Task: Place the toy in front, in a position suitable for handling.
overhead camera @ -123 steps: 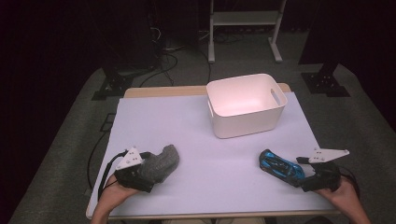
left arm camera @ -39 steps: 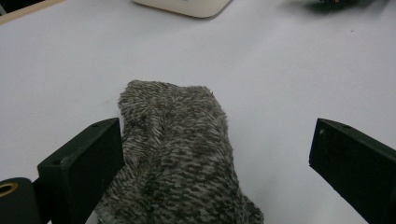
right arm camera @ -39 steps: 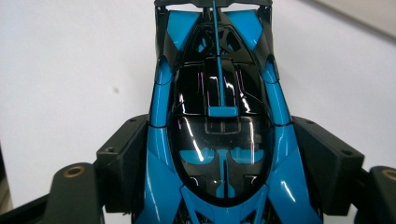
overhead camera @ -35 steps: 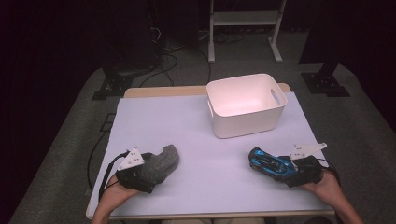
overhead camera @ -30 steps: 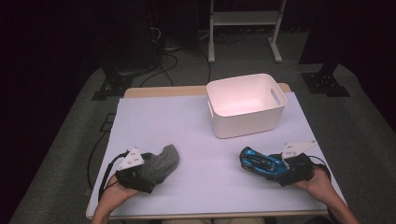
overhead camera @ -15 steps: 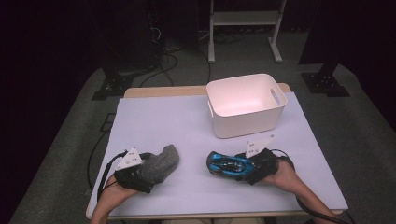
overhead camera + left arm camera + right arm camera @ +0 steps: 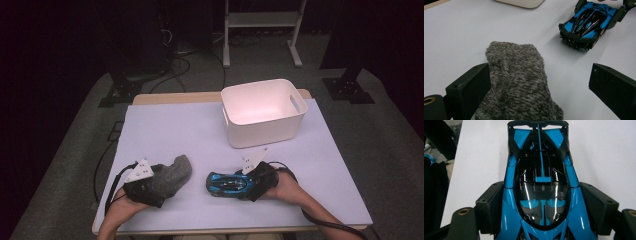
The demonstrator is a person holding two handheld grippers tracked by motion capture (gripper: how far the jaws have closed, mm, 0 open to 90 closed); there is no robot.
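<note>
A blue and black toy car [image 7: 226,183] sits low over the white table near its front edge. My right gripper [image 7: 241,184] is shut on the car, a black jaw pressed on each flank [image 7: 541,195]; the car [image 7: 541,167] points away from the hand. Left of it lies a fuzzy grey sock [image 7: 174,174]. My left gripper [image 7: 161,182] is open around the sock [image 7: 519,82]: one jaw touches its side and the other stands well clear. From the left gripper view the car [image 7: 586,23] is a short way beyond the sock.
A white plastic bin [image 7: 260,134], empty inside, stands at the back right of the table [image 7: 170,125]. The table's front edge runs just under both hands. Dark floor, cables and a stand lie beyond the far edge.
My right gripper has carried the blue car leftward along the table's front, from the right side to near the middle, close to the sock. The left gripper and sock have stayed put.
</note>
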